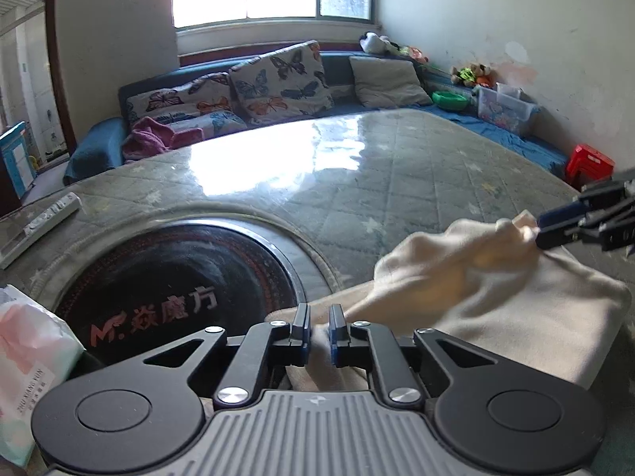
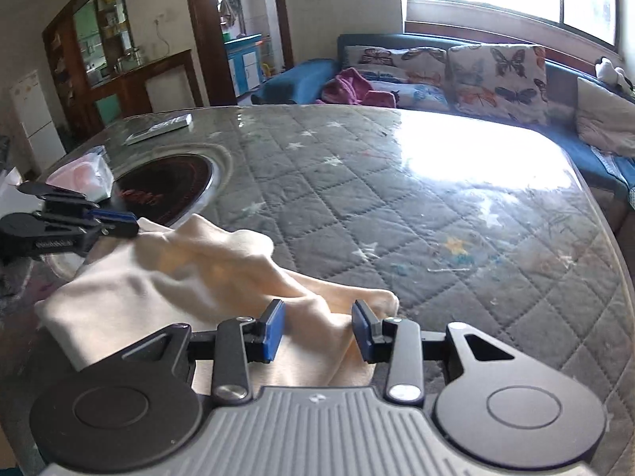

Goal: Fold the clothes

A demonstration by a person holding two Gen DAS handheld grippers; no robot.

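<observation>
A cream garment [image 1: 496,309] lies partly folded on the near edge of a quilted, glass-topped counter [image 1: 397,166], just beside a round black cooktop [image 1: 170,277] set into it. The left claw [image 1: 319,331] has its blue pads drawn narrow, pinching one edge of the cloth so that side stays anchored. The right claw [image 2: 319,327], in its own view, stands fairly wide with cloth bunched between the pads; in the left view it seems closed on a raised corner, so whether it truly holds the fabric is hard to tell. The cloth rises in a ridge between the two claws, which suggests a layer is being lifted to lay over the flat part below. A tissue pack [image 1: 27,365] sits touching or just beside the cooktop, and a remote control [image 1: 39,226] lies farther off, both clear of the fold. A sofa with butterfly cushions [image 1: 278,79] stands behind.
</observation>
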